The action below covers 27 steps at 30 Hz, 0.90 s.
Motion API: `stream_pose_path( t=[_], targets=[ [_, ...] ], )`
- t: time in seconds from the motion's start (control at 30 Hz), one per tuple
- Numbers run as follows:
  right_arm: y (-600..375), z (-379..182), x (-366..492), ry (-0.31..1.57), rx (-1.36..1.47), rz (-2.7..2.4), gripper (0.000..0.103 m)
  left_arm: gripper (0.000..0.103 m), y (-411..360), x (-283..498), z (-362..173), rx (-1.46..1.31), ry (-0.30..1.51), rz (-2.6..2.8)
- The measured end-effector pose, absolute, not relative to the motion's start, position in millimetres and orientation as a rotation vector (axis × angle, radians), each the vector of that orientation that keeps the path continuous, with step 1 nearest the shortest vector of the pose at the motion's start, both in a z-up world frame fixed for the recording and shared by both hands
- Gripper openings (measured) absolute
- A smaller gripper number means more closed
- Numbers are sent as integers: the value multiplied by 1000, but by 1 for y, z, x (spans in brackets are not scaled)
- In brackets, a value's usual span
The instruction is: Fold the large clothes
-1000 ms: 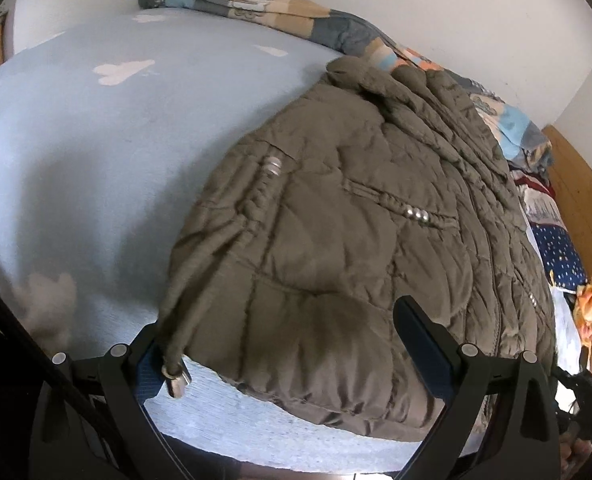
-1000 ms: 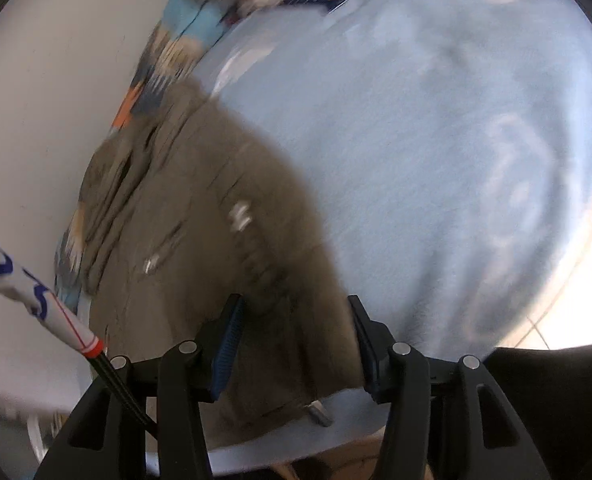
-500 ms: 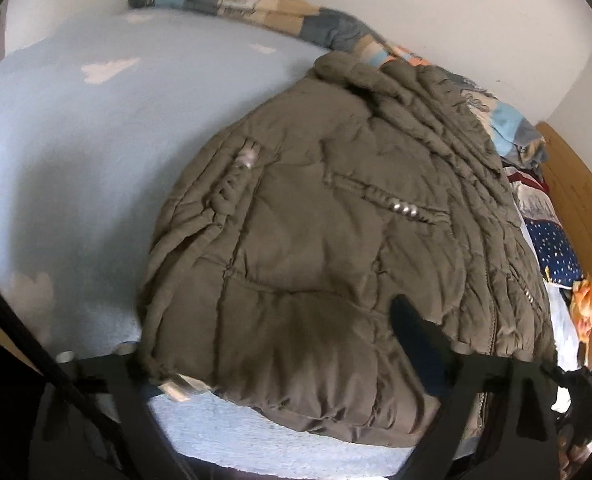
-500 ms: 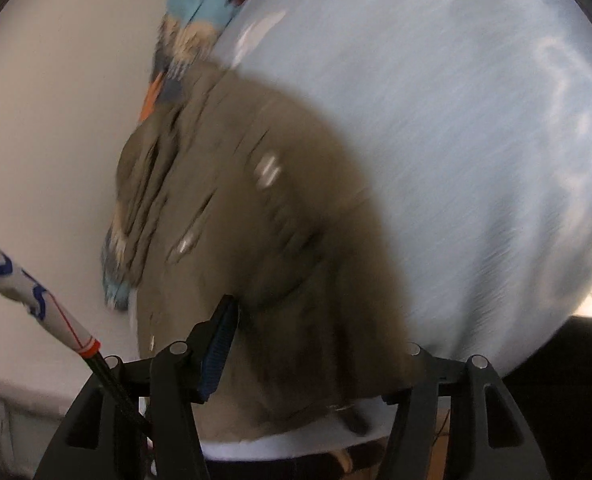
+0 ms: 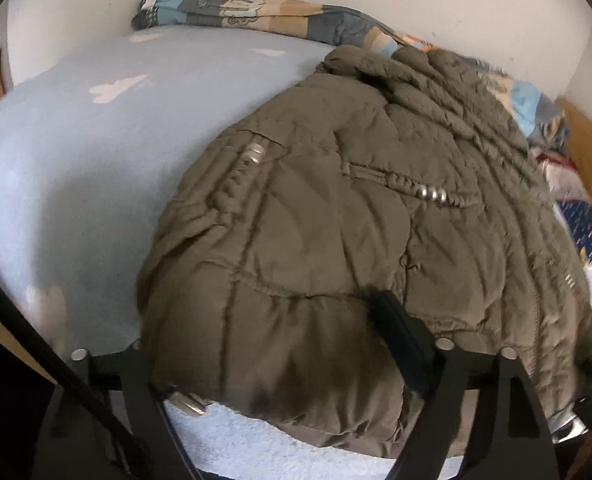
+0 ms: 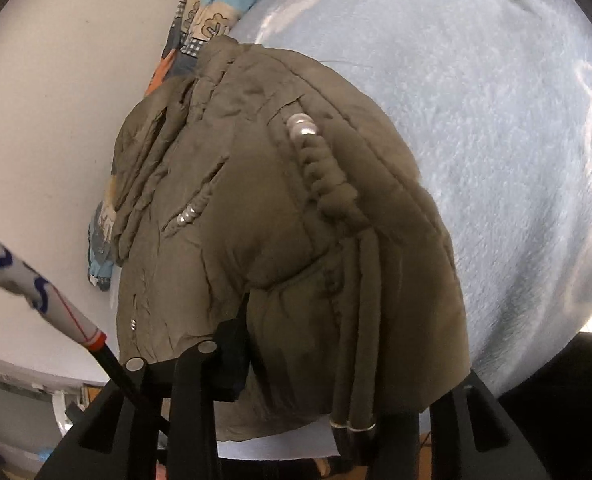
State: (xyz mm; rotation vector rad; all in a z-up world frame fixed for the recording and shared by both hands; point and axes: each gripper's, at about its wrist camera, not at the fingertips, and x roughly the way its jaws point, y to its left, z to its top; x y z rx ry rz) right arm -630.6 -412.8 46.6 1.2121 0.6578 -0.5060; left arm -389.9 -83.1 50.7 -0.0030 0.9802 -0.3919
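L claw half-hidden; jacket covers

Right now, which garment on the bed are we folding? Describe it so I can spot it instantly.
Start from the pale blue bedsheet covering the bed. Near its front edge lies a puffy olive-brown quilted jacket, its far end reaching the patchwork blanket bunched along the wall. It is the only plain, dull-coloured piece there, with silver snaps and drawcords ending in metal tips.
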Motion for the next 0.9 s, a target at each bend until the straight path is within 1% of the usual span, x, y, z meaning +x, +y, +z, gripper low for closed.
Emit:
stream_pose_path(
  t=[0.07, 0.1, 0.13, 0.17, 0.2, 0.23, 0.27, 0.37, 0.5, 0.6, 0.7, 0.8, 0.9],
  targets=[
    [-413, 45, -629, 663, 1211, -507, 47, 84, -87, -392, 50, 22, 965, -386],
    [-412, 45, -627, 668, 1206, -510, 48, 82, -87, -392, 52, 32, 957, -394],
    [-411, 47, -623, 671, 1196, -510, 47, 73, -87, -392, 54, 39, 946, -401],
    [-410, 49, -622, 677, 1174, -512, 43, 63, -86, -394, 58, 47, 930, -409],
    [-409, 54, -620, 678, 1144, -507, 32, 58, -86, -395, 61, 53, 916, -411],
    [-405, 60, -618, 674, 1104, -501, 28, 51, -86, -397, 64, 66, 892, -412],
    [-401, 68, -616, 668, 1052, -504, 27, 49, -87, -399, 67, 83, 871, -414],
    [-395, 76, -610, 685, 971, -520, 27, 49, -94, -403, 67, 135, 852, -400],
    [-402, 62, -611, 702, 1041, -529, 28, 53, -92, -398, 59, 107, 878, -387],
    [-403, 56, -607, 721, 1039, -545, 31, 55, -89, -397, 55, 70, 876, -374],
    [-400, 54, -608, 719, 1029, -553, 33, 56, -93, -398, 54, 95, 878, -363],
    [-398, 54, -611, 713, 1017, -554, 33, 62, -98, -397, 54, 159, 875, -348],
    [-396, 54, -614, 710, 1011, -554, 33, 64, -101, -397, 54, 192, 874, -335]
  ],
)
